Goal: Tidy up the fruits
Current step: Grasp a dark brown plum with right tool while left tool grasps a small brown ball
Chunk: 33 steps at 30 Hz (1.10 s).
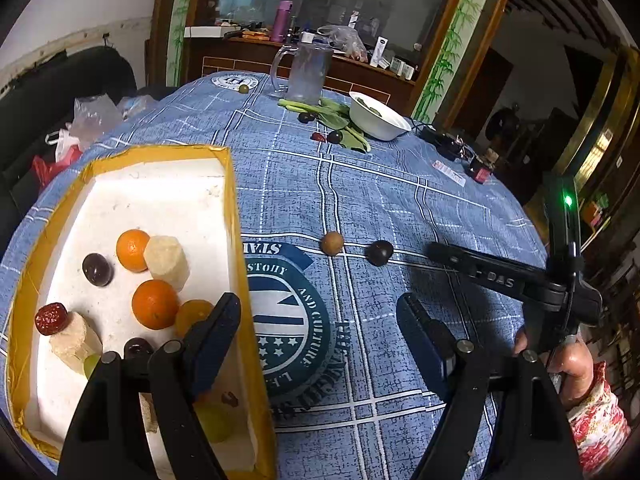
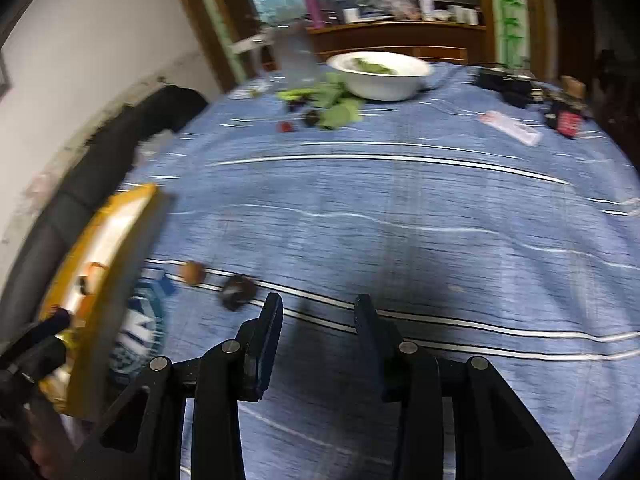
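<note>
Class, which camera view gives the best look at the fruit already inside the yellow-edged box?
The left wrist view: the yellow-edged box lies open, showing oranges, a red date and more. The right wrist view is blurred and catches only the box's edge.

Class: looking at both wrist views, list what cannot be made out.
- Pale green fruit in the yellow-rimmed white foam box: left tongs cover it, left view.
- Small dark round fruit on the blue tablecloth: motion-blurred, right view.
- White bowl: contents too small.

Cloth, foam and glossy fruit

Woven blue cloth (image 1: 400, 184) covers the counter; the box (image 1: 234, 216) has a matt white foam lining; the oranges (image 1: 155, 304) look waxy.
</note>
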Available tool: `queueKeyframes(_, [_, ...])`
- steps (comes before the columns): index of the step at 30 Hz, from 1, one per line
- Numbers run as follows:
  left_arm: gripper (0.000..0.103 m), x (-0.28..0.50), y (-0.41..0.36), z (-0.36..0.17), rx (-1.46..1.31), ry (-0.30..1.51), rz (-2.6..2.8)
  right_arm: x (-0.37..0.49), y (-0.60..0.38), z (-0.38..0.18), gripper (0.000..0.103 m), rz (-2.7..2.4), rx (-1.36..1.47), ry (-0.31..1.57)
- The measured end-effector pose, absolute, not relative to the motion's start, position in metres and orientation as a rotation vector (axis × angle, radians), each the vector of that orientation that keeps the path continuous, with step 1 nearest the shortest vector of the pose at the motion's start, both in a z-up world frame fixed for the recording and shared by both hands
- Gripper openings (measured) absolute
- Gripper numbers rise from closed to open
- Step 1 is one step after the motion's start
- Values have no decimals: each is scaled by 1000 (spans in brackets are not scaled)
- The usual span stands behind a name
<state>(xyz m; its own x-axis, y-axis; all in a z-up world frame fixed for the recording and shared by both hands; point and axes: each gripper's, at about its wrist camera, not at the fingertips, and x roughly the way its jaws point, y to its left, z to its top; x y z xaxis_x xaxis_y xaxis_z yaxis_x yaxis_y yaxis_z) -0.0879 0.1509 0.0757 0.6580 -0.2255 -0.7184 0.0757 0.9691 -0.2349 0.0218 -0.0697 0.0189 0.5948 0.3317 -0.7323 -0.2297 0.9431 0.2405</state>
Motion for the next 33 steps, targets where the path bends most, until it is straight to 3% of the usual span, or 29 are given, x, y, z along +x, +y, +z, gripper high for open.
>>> queueKeyframes(9, [79, -86, 143, 78, -154, 848, -152, 41, 2, -3, 41, 404, -20, 889])
queueKeyframes(10, [79, -85, 143, 78, -152, 849, -151, 39, 1, -2, 40, 412, -19, 874])
queueKeyframes(11, [79, -84, 142, 78, -149, 850, -149, 39, 0, -2, 30, 421, -6, 879])
queueKeyframes(12, [79, -82, 141, 78, -147, 854, -147, 38, -3, -1, 27, 423, 15, 878])
queueKeyframes(21, [79, -30, 103, 71, -69, 921, -156, 43, -47, 2, 27, 393, 192, 863])
queueKeyframes(22, [76, -22, 100, 67, -66, 938, -155, 44, -53, 3, 27, 382, 206, 860])
queueKeyframes(25, [55, -1, 95, 56, -71, 987, -144, 47, -65, 8, 27, 358, 236, 840])
queueKeyframes(30, [49, 23, 95, 35, -34, 1033, -77, 50, -79, 15, 27, 341, 272, 821])
queueKeyframes(33, [27, 27, 93, 25, -19, 1077, -76, 51, -80, 16, 27, 343, 281, 820])
